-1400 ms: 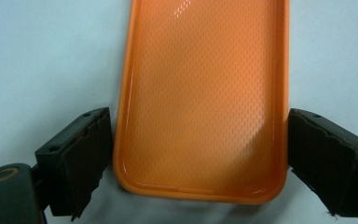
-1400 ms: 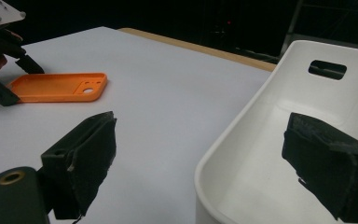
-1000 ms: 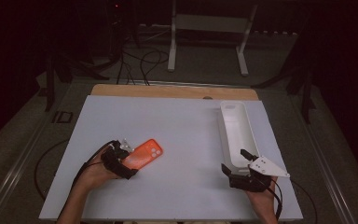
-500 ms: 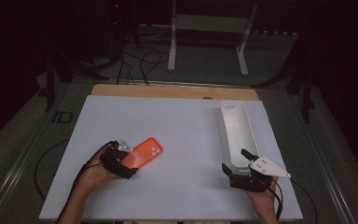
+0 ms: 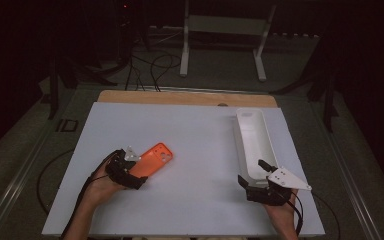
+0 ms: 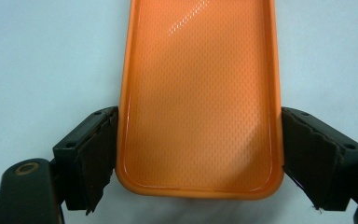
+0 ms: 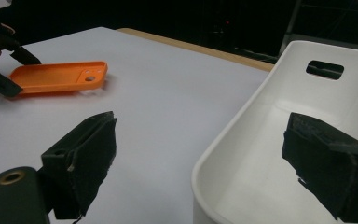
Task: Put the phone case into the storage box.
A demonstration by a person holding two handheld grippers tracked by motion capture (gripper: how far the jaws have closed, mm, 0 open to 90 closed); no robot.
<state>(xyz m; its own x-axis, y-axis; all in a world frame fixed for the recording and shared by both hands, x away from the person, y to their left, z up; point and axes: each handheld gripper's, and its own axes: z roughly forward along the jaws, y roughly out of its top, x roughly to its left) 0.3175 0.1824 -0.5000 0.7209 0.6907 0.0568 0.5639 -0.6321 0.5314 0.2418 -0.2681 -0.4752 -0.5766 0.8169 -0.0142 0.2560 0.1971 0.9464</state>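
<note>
Left gripper (image 6: pixel 198 158) grasps the near end of an orange phone case (image 6: pixel 200 93). Right gripper (image 7: pixel 214 158) is released, straddling a white tray's (image 7: pixel 242 154) wall.

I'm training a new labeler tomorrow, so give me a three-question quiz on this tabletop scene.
1. True or false: the orange phone case lies between the left gripper pads.
2. Which thing stands nearest the right gripper? A) white tray B) orange phone case
3. Fill in: the case's hollow side faces ____.

Key: 1 true; 2 A; 3 up.
</note>
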